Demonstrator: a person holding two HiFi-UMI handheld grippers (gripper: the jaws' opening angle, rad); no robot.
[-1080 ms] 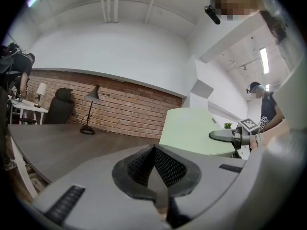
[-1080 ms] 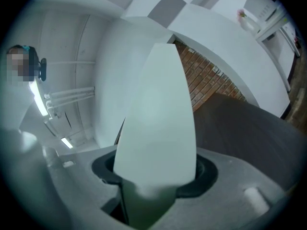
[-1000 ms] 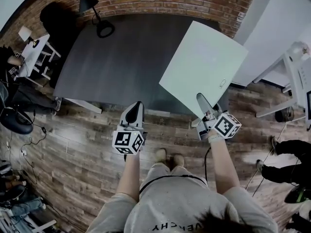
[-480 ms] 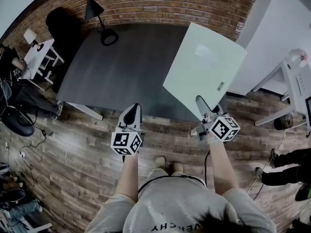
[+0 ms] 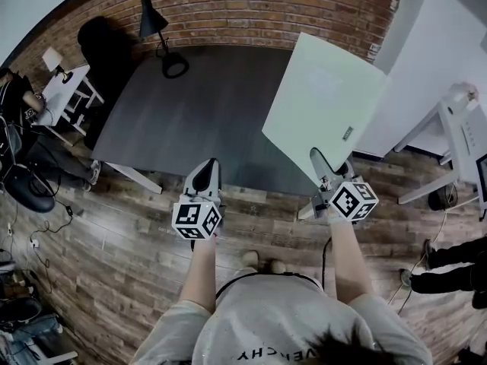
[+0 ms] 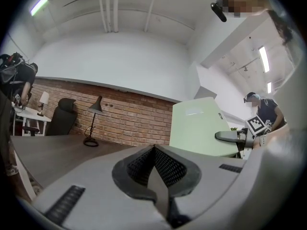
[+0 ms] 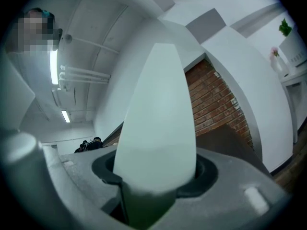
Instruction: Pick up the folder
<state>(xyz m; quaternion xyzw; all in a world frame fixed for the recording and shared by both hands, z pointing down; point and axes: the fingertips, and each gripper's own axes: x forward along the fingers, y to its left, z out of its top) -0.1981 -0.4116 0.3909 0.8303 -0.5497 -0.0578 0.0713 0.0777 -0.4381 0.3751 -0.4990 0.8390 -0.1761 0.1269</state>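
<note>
In the head view, the right gripper (image 5: 326, 167) is clamping the near edge of the pale green folder (image 5: 323, 97), which is hanging raised and tilted over the right end of the desk (image 5: 198, 112). Its long axis is running away from the person toward the brick wall behind the desk, with a far corner pointing that way. The left gripper (image 5: 205, 175) is hovering at the desk's near edge, well apart from the folder. In the left gripper view, that gripper is showing its jaws pressed together with nothing between them, and the folder (image 6: 201, 128) is leaning steeply to the right of the desk. In the right gripper view, the folder (image 7: 156, 123) is filling the gap between the jaws and stretching straight ahead. With only one small grip on such a broad sheet, the folder is probably at risk of pivoting, sagging or slipping out, and its far edge may be liable to catch the desk.
</note>
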